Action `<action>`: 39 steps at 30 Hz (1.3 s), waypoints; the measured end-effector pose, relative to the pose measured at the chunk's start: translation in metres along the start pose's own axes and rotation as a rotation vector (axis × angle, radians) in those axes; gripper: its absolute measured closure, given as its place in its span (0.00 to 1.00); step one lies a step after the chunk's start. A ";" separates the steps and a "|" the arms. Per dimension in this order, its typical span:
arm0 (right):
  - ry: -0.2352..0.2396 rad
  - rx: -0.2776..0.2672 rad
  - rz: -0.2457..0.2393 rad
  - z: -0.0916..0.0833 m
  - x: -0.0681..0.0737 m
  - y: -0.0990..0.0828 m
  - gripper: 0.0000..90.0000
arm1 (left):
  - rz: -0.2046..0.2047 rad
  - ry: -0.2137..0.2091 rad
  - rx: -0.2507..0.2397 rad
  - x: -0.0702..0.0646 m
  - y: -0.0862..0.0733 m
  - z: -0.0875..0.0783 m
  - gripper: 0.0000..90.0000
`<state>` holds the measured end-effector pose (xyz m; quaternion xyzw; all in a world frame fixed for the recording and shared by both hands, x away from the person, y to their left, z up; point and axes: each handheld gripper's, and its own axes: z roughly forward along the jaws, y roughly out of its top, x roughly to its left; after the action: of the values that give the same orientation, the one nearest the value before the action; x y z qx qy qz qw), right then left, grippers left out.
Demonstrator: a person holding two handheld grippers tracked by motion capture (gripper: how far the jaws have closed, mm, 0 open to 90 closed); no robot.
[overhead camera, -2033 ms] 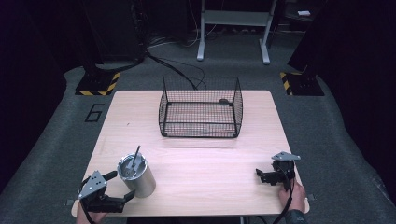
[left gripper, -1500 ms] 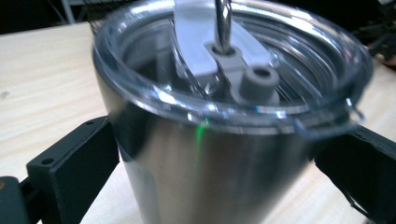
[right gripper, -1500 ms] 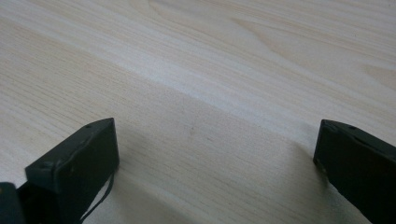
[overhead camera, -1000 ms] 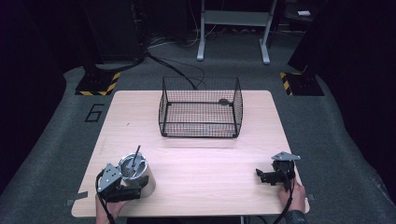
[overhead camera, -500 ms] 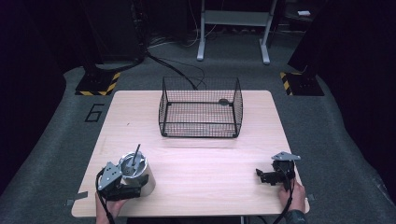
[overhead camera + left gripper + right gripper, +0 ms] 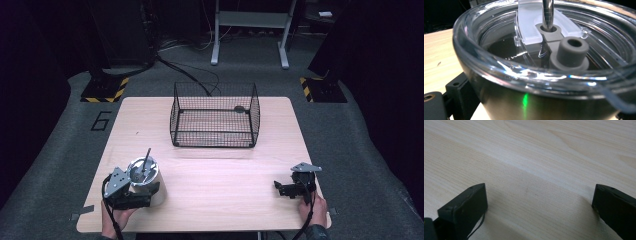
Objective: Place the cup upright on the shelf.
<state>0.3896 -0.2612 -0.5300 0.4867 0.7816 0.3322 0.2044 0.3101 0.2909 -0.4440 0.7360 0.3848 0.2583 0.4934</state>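
At seven o'clock the tumbler is being straddled by the left gripper (grip firmness unclear), likely for lifting, while the right gripper is being rested wide open, empty.

Desk: pale wood with fine straight grain, matt, smooth. Basket: thin black wire mesh, dull finish. Tumbler: brushed metal body with soft sheen, catching a green reflection in the left gripper view. Lid: clear glossy plastic, thick-rimmed, with bright highlights; frosted translucent plastic slider; grey matt rubbery plug and spout. Straw: polished metal, mirror-bright. Fingers of the right gripper: black, matt, hard-looking, with slightly scuffed edges. Left gripper: black matt body under a grey, flat metal-looking plate. Floor: dark grey carpet, rough and matt.
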 end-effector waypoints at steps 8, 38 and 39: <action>0.000 0.001 0.000 0.000 0.000 0.000 0.00 | 0.039 -0.038 0.008 -0.006 0.022 0.015 0.05; 0.001 0.001 0.000 0.000 0.000 0.000 0.00 | 0.079 -0.116 0.021 -0.014 0.064 0.055 0.05; 0.001 0.001 0.001 0.000 0.000 0.000 0.00 | 0.079 -0.117 0.023 -0.015 0.065 0.056 0.05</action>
<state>0.3897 -0.2612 -0.5299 0.4870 0.7818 0.3320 0.2037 0.3646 0.2352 -0.4051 0.7703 0.3288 0.2295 0.4959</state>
